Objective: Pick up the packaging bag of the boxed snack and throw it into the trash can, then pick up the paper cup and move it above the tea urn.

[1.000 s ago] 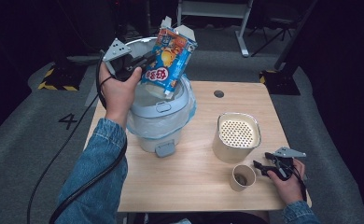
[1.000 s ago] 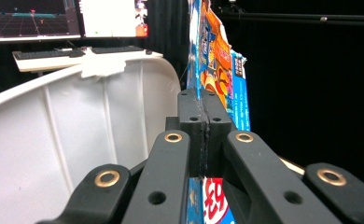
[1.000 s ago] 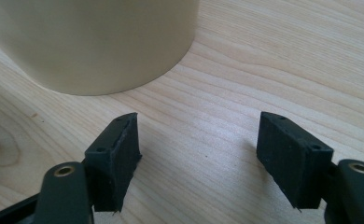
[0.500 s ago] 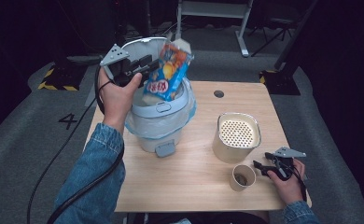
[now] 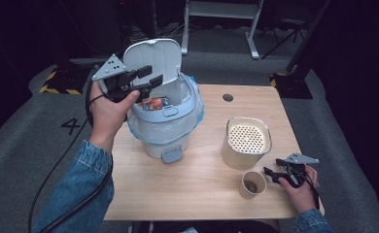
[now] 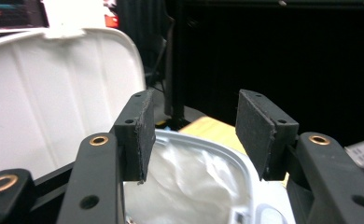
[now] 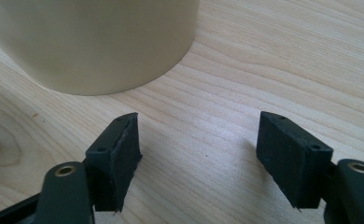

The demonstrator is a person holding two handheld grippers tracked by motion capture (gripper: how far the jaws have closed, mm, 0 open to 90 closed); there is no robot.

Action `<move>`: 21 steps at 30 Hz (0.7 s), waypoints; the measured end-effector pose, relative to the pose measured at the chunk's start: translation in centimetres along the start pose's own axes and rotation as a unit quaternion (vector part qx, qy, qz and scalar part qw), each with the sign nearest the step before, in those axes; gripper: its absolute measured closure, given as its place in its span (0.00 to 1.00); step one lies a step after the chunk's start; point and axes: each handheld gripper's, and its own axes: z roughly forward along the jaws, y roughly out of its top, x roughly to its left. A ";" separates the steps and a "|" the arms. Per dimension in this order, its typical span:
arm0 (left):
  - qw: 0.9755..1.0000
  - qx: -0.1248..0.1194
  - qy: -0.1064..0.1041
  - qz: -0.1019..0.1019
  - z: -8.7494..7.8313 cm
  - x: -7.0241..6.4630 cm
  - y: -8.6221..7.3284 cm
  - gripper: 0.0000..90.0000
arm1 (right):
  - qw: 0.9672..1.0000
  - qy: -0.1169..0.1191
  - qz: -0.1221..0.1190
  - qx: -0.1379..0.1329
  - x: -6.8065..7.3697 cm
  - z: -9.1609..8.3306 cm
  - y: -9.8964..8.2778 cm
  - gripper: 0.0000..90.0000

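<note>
Snack packet dropped in bin, release step done.
My left hand-held gripper (image 5: pixel 146 81), jaws just opened and empty, hovers upper left above the snack packet (image 5: pixel 153 103) lying inside the bin (image 5: pixel 165 124); next, pull back clear of the lid (image 5: pixel 153 58).

Snack packet (image 5: pixel 153 103) mostly hidden inside bin (image 5: pixel 164 128), print perhaps unreadable.

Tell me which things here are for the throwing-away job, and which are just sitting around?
For the job:
- pale blue lidded trash bin with white bag liner
- colourful snack packet, lying inside the bin
- left gripper, jaws just opened, nothing between them

Just sitting around:
- cream canister with perforated top
- small paper cup
- right gripper, open, resting on the wooden table
</note>
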 end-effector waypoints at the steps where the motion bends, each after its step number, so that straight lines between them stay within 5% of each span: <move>1: 1.000 0.007 -0.009 0.005 -0.3 -0.3 -0.1 0.53 | 1.000 0.001 0.001 0.000 0.0 0.0 0.0 0.34; 12: 0.998 0.030 -0.055 0.014 -2.7 -2.6 -2.1 0.49 | 1.000 0.003 0.000 0.001 0.0 0.0 0.0 0.34; 21: 0.996 0.050 -0.072 0.006 -3.1 -3.8 -5.8 0.49 | 1.000 0.015 -0.015 0.007 -0.4 -0.2 0.0 0.34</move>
